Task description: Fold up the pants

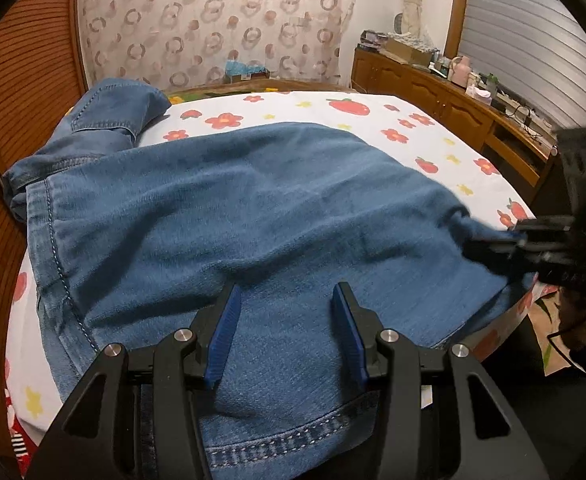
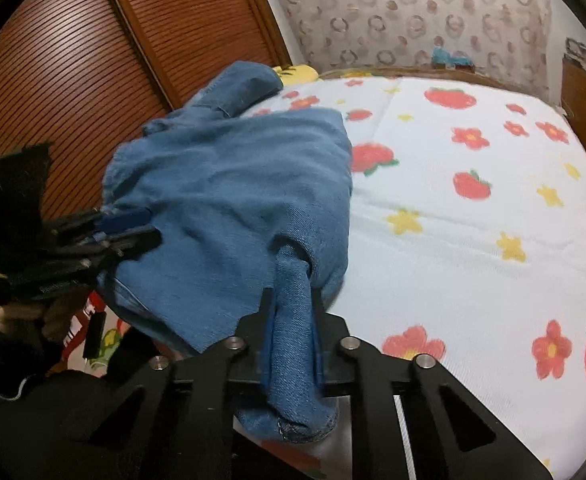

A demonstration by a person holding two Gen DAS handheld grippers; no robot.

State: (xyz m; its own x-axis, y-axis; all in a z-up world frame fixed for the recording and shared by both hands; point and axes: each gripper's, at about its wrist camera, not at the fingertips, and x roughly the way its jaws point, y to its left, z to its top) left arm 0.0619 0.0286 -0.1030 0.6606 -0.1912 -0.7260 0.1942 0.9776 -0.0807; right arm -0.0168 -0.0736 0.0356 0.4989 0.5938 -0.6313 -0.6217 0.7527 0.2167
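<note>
- The pants, blue denim, lie spread over the bed from its left edge to its near edge.
- Left tool: released, pads apart above the denim.
- Right tool: clenched on a bunched fold of pants.

Blue denim pants: woven cotton twill, matt, soft-washed, pale contrast stitching at hem. White strawberry-and-flower print bedsheet: cloth, matt, fine nubby texture. Left gripper: matt black plastic frame, ribbed blue pads, bright brushed-metal pivot pins. Right gripper: same black plastic. Brown slatted wardrobe doors: wood, satin sheen. Patterned curtain: thin cloth.
</note>
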